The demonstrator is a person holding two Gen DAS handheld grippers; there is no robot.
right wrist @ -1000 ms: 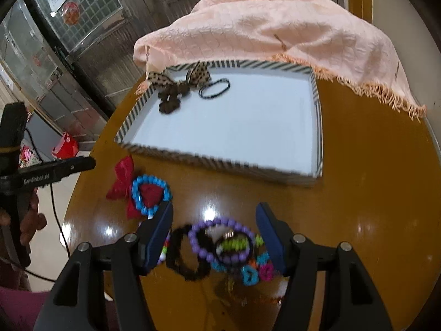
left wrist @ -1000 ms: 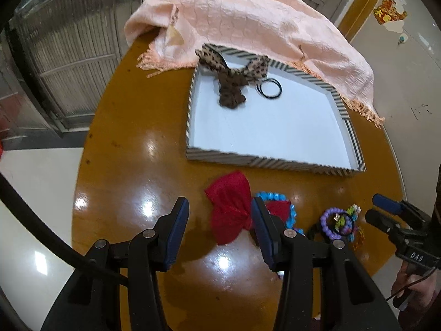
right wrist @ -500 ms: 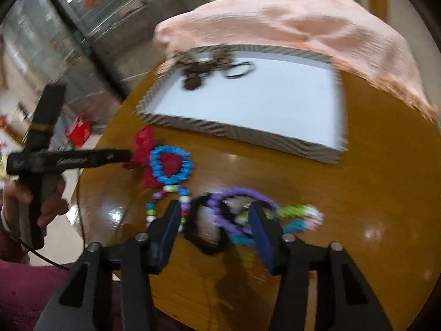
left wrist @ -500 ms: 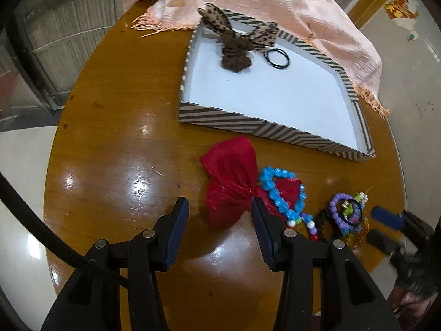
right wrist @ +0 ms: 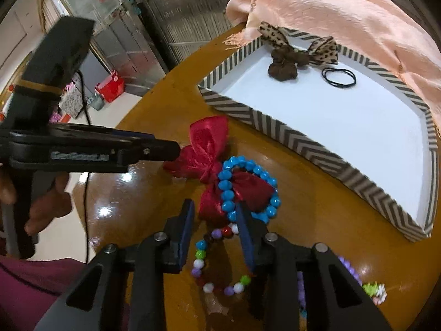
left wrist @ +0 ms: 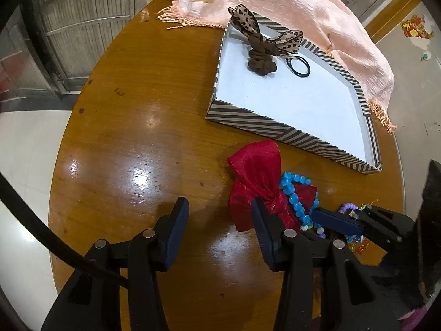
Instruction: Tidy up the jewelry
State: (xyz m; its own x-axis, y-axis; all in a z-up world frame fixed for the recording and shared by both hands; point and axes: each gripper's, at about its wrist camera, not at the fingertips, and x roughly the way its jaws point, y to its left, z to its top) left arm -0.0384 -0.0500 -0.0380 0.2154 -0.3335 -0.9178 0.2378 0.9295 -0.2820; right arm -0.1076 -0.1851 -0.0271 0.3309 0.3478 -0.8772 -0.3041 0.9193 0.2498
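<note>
On the left claw (right wrist: 176, 151) (side lettering blurred, unreadable).

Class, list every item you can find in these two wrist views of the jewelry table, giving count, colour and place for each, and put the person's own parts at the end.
table: one, brown glossy wood, under everything.
tray: one, striped rim, white inside, far side of table.
shawl: one, peach, fringed, draped behind the tray.
leopard bow scrunchie: one, brown, tray's far corner.
hair tie: one, black, in tray beside the scrunchie.
red bow: one, on table before the tray.
blue bracelet: one, lying on the red bow.
multicolour bead bracelet: one, table, between the right gripper's closing jaws.
purple bracelet: one, near edge.
left gripper: black and blue, open.
right gripper: black and blue.
hand: one, holding the left gripper.
</note>
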